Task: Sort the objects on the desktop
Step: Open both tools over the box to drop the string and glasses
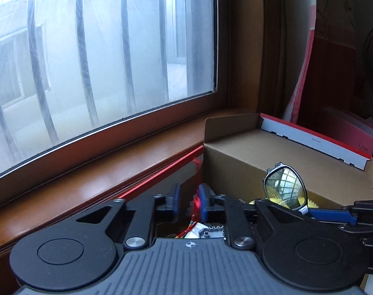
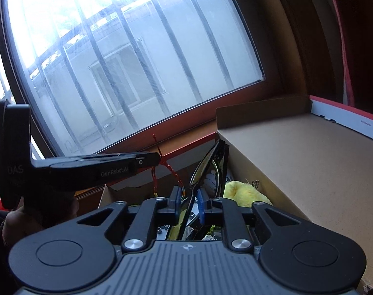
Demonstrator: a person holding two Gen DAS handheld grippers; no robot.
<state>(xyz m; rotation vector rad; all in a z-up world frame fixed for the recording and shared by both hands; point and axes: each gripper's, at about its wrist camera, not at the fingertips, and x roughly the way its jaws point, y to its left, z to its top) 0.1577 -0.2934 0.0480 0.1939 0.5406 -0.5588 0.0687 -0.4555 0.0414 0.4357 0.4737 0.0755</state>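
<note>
Mirrored sunglasses (image 1: 283, 189) with a thin metal frame stand upright over an open brown cardboard box (image 1: 260, 152). My right gripper (image 2: 188, 194) is shut on the sunglasses (image 2: 206, 164), their edge running up between its blue pads (image 2: 200, 204). From the left wrist view that gripper (image 1: 309, 212) reaches in from the right. My left gripper (image 1: 189, 194) is shut on a red cord (image 1: 198, 200) beside its right pad. In the right wrist view the red cord (image 2: 173, 172) dangles from the left gripper (image 2: 158, 158), held in a hand.
A yellow plush toy (image 2: 245, 194) and other small items lie in the space below both grippers. The cardboard box's flat top (image 2: 309, 159) spreads to the right, with a red and white box lid (image 2: 346, 118) behind it. A barred window (image 1: 100, 61) and wooden sill (image 1: 112, 172) face me.
</note>
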